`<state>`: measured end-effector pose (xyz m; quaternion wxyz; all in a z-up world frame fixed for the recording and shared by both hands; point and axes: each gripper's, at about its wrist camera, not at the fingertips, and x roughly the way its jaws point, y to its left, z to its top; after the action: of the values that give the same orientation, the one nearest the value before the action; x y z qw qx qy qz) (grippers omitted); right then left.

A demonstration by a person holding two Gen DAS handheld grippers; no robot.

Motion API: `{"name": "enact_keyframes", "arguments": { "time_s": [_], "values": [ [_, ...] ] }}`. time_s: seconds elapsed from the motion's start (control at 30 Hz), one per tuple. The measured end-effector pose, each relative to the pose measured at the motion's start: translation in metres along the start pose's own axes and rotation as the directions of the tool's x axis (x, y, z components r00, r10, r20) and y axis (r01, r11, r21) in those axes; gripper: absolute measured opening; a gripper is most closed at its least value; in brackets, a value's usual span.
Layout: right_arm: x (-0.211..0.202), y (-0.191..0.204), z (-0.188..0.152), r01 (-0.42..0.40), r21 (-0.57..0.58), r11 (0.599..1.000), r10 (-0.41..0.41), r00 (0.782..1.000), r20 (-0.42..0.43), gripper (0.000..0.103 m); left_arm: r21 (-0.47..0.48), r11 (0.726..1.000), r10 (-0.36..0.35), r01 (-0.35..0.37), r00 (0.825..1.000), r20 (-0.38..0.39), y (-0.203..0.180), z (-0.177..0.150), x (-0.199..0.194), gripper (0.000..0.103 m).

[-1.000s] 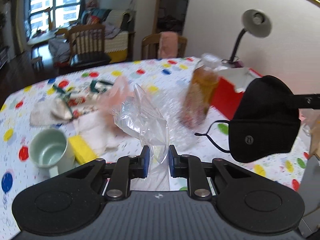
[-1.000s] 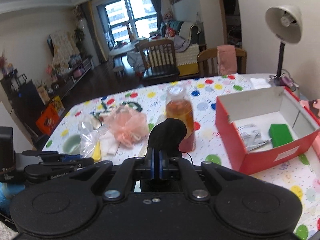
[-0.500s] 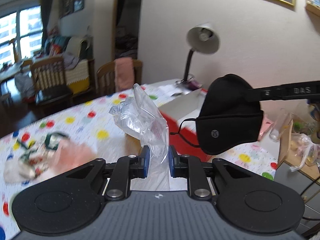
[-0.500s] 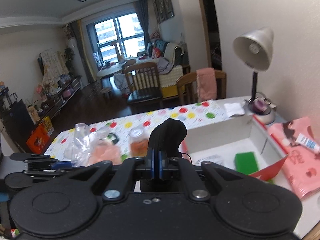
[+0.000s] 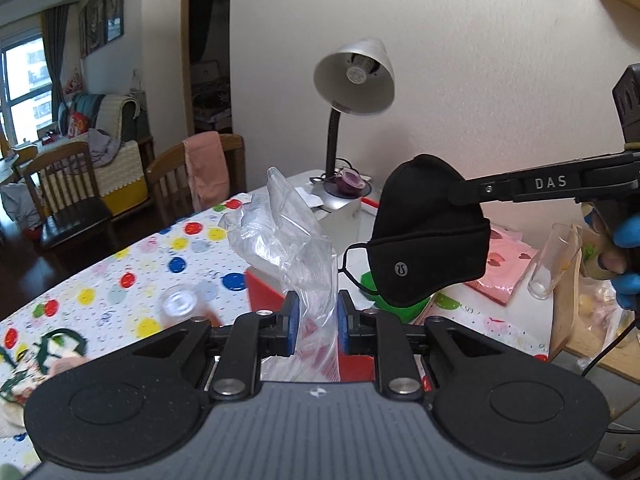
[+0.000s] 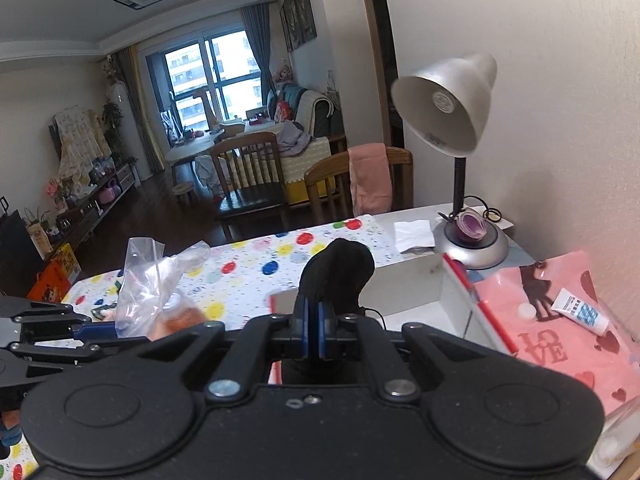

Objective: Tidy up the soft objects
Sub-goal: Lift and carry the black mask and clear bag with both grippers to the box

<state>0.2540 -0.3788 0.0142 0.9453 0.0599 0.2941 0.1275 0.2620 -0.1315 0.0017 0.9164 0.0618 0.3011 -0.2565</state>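
My left gripper [image 5: 316,320] is shut on a clear plastic bag [image 5: 288,236] and holds it up above the table; the bag also shows in the right wrist view [image 6: 152,284]. My right gripper [image 6: 314,328] is shut on a black face mask [image 6: 336,276]. In the left wrist view the mask [image 5: 428,240] hangs from the right gripper's fingers [image 5: 472,196], just right of the bag, above the red box [image 5: 264,284]. A green sponge [image 5: 400,300] lies in the box, mostly hidden by the mask.
A silver desk lamp [image 5: 352,80] stands behind the box, also in the right wrist view [image 6: 448,108]. A bottle with amber liquid [image 5: 180,304] stands on the polka-dot tablecloth [image 5: 160,264]. A pink packet [image 6: 552,332] with a small tube [image 6: 580,312] lies at the right.
Both grippers have risen and swung right toward the red box and lamp, still holding bag and mask. The mug, yellow sponge and pink mesh ball have left the left view.
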Motion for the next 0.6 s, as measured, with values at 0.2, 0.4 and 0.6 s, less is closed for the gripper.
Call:
{"name": "enact_keyframes", "arguments": {
  "time_s": [0.2,0.4,0.6],
  "values": [
    [0.021,-0.034,0.006,0.01,-0.002,1.0,-0.01,1.0,-0.015,0.004,0.019,1.0,-0.011,0.011,0.999,-0.036,-0.02,0.018,0.042,0.019],
    [0.042,-0.062,0.014,0.014,-0.002,1.0,-0.014,1.0,-0.027,0.004,0.016,1.0,-0.013,0.014,0.997,-0.082,-0.034,0.03,0.083,0.019],
    [0.062,-0.081,0.017,0.019,-0.007,1.0,-0.02,0.999,-0.041,0.004,0.026,1.0,0.003,0.001,0.99,-0.139,-0.043,0.036,0.126,0.019]
  ]
}}
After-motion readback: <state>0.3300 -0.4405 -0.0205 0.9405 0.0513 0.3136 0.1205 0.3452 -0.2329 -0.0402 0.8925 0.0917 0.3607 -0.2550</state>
